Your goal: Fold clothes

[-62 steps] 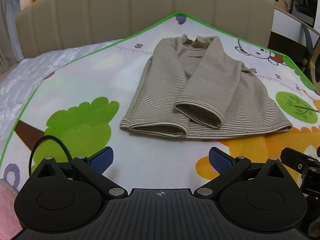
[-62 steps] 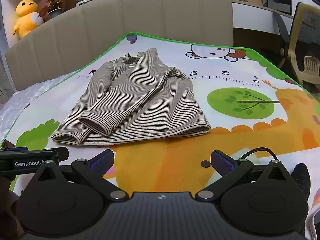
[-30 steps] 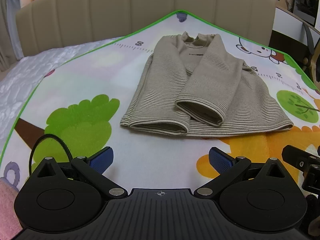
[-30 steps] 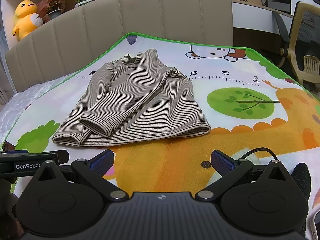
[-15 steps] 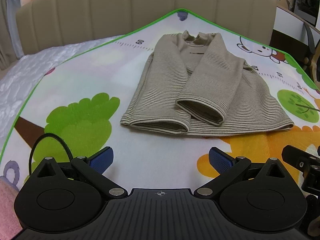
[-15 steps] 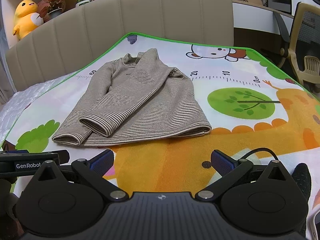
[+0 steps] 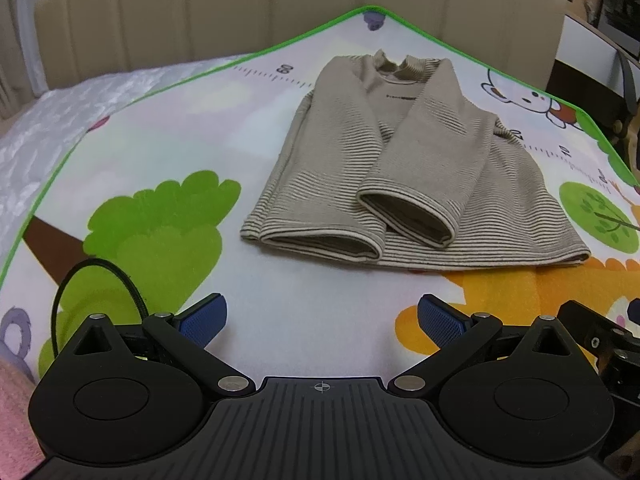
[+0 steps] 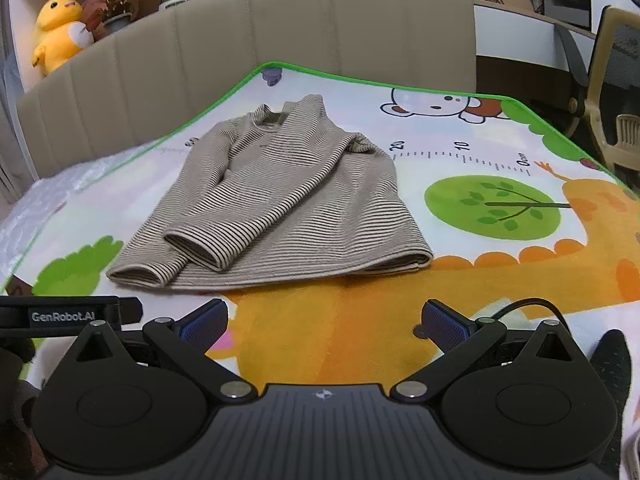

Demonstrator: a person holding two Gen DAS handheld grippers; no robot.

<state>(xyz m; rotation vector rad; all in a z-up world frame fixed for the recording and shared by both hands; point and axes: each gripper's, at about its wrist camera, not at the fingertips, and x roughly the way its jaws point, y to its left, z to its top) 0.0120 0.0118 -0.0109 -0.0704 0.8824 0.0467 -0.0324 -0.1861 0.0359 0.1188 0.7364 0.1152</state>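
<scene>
Your striped sweater lies flat on the play mat, collar pointing away from you, hem nearest, both sleeves folded along its length. Your left gripper and right gripper hover before the hem, fingers spread, holding nothing.

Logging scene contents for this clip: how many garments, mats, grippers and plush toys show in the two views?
Striped sweater: 1
Play mat: 1
Grippers, both open: 2, left gripper, right gripper
Yellow plush toy: 1
Total: 5
</scene>
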